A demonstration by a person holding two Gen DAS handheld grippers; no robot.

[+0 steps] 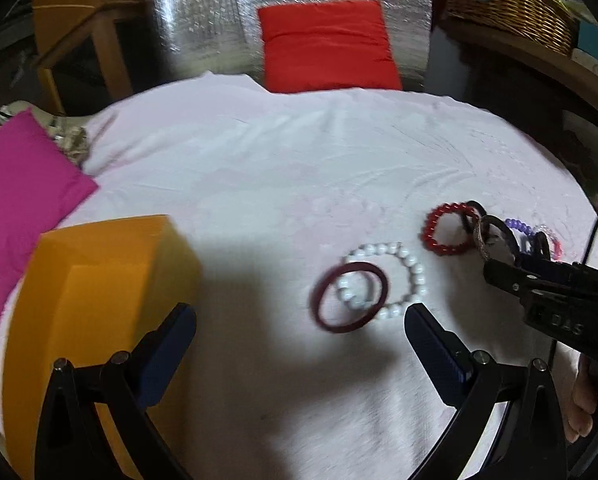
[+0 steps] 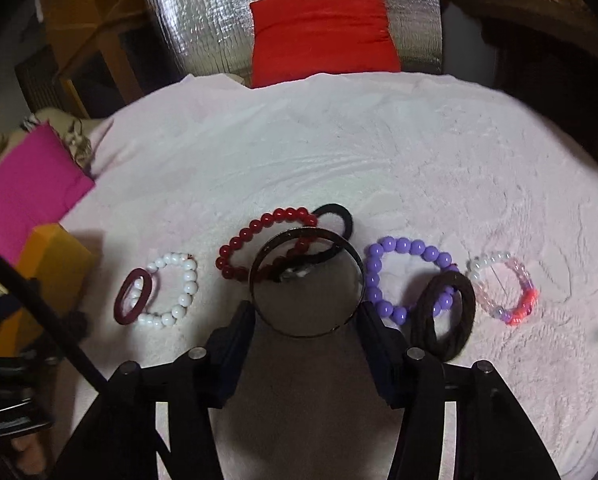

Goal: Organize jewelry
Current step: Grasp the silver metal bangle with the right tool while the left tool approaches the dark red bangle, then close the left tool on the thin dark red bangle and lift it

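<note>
The right gripper [image 2: 305,314] holds a dark metal bangle [image 2: 305,284] clamped between its two fingers, lifted over the white cloth [image 2: 299,152]. Just behind the bangle lie a red bead bracelet [image 2: 259,236] and a black hair tie [image 2: 341,216]. Left of the bangle, a maroon ring [image 2: 130,297] overlaps a white bead bracelet [image 2: 179,284]. Right of it sit a purple bead bracelet [image 2: 403,252], a brown hair tie [image 2: 445,314] and a clear pink bracelet [image 2: 507,288]. The left gripper [image 1: 299,332] hovers with its fingers spread wide and nothing between them, beside an orange box [image 1: 99,280].
</note>
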